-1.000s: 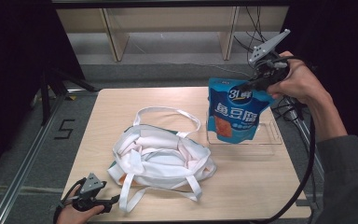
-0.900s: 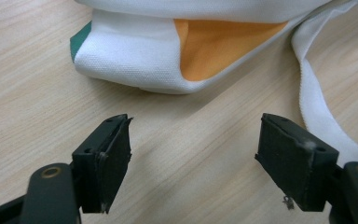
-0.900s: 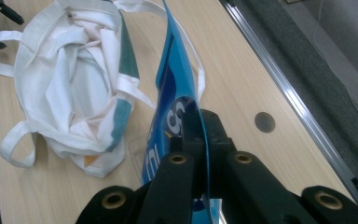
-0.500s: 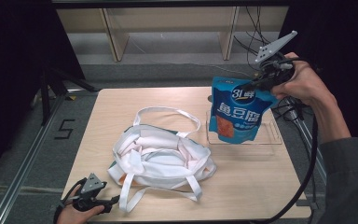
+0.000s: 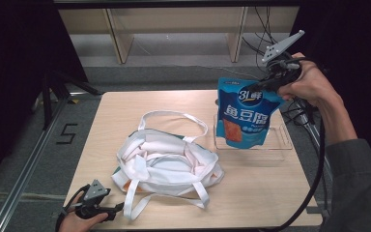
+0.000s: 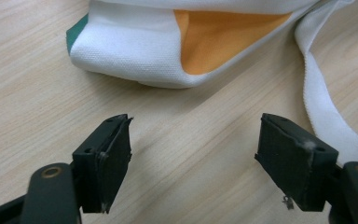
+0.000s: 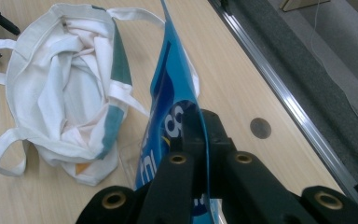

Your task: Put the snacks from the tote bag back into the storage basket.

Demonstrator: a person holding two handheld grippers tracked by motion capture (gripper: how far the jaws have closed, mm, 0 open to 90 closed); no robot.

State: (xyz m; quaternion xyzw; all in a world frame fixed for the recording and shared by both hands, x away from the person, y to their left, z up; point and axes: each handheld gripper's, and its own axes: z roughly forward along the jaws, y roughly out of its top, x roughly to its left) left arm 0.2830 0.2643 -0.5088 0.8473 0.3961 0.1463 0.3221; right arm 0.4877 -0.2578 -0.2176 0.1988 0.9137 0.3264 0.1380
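A blue snack pouch [image 5: 244, 116] with white lettering hangs in the air over the table's right side, pinched at its top corner by my right gripper [image 5: 270, 82]. From the right gripper view the pouch [image 7: 172, 98] runs edge-on between the shut jaws [image 7: 204, 140]. A crumpled white tote bag [image 5: 166, 162] with green and orange patches lies in the middle of the table, also seen as the bag [image 7: 70, 88] and bag corner [image 6: 168, 42]. My left gripper [image 5: 121, 209] rests open at the front left edge, its jaws [image 6: 193, 158] wide apart just short of the bag's corner and strap [image 6: 324, 107].
A clear plastic tray [image 5: 270, 140] sits on the wooden table [image 5: 270, 193] under the hanging pouch. Wooden shelving [image 5: 174, 29] stands beyond the far edge. Cables trail off the right side, and a metal rail [image 7: 279, 88] runs along the table.
My right gripper has lifted the pouch slightly higher and a bit right. The left gripper and the bag have stayed put.
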